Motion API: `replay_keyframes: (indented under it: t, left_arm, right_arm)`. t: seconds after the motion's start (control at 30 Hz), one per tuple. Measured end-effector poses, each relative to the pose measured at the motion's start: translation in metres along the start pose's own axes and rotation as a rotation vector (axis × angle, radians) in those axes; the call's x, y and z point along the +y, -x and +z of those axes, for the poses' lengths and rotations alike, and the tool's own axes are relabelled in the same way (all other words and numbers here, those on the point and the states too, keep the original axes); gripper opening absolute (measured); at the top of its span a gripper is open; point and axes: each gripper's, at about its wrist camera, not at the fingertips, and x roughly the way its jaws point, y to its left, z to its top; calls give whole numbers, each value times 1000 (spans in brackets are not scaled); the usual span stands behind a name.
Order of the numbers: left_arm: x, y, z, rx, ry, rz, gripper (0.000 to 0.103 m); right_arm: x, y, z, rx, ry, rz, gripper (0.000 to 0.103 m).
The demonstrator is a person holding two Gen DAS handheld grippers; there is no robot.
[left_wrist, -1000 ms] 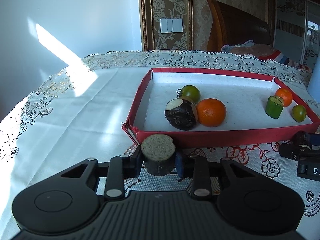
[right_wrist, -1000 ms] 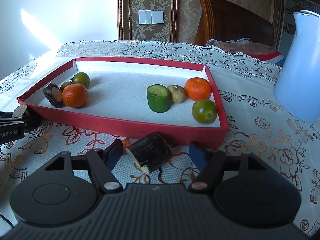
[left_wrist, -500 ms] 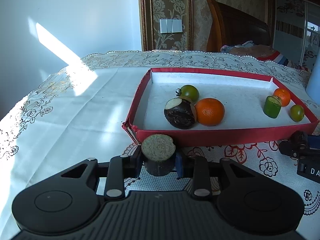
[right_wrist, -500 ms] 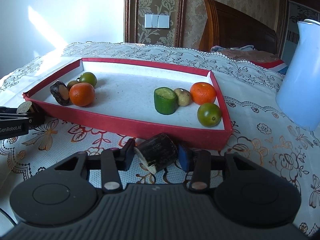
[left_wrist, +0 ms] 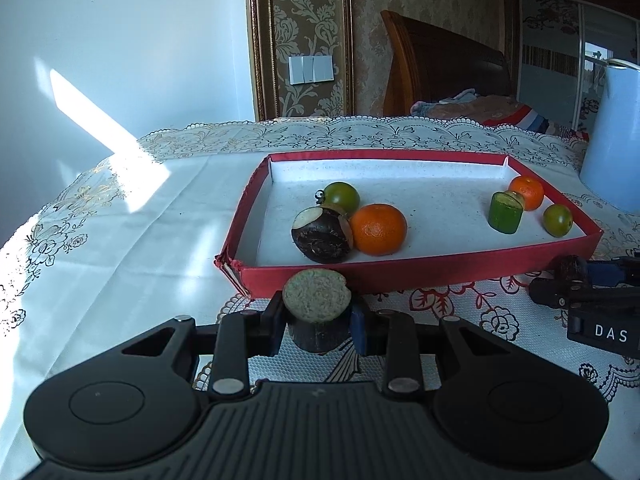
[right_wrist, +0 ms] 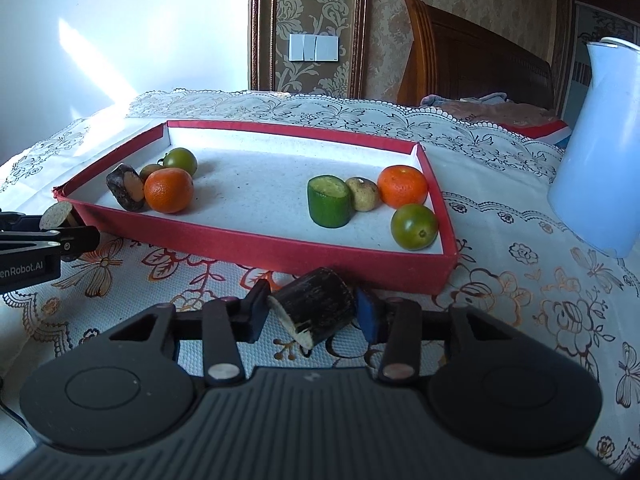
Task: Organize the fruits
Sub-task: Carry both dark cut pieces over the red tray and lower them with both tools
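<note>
My left gripper [left_wrist: 317, 326] is shut on a dark sugarcane piece [left_wrist: 317, 308] held upright, in front of the red tray's [left_wrist: 420, 270] near-left corner. My right gripper [right_wrist: 310, 314] is shut on a second dark sugarcane piece [right_wrist: 318, 304], tilted, before the tray's [right_wrist: 280, 250] near wall. In the tray's left part lie a dark cut piece [left_wrist: 322, 234], an orange [left_wrist: 378, 229] and a green fruit [left_wrist: 342, 197]. In its right part are a green cut piece [right_wrist: 329, 201], a brownish fruit [right_wrist: 363, 193], an orange [right_wrist: 402, 186] and a green fruit [right_wrist: 414, 226].
A pale blue jug [right_wrist: 600, 140] stands right of the tray on the flowered tablecloth [right_wrist: 520, 280]. The other gripper shows in the left wrist view at right [left_wrist: 588, 296] and in the right wrist view at left [right_wrist: 36, 240]. A wooden headboard is behind the table.
My right gripper closed on its sugarcane piece and lifted it slightly. My left gripper, holding its piece, rose a little; the tray sits lower and farther in both views.
</note>
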Motion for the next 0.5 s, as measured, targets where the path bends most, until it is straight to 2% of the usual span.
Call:
replay_keyframes:
  t: [0.2,0.33,0.5]
  left_arm:
    - [-2,9,-2,-24,0,-26,32]
    - [-5,18,2,-41,24,-69,32]
    - [-16,21,14,-39,35,-87,32]
  right_arm:
    - [-2,17,0,-73,-5,-8,43]
    - [-5,25,5,-132,-10,-43,43]
    - [-7,22,16,-164,-2,-77,43]
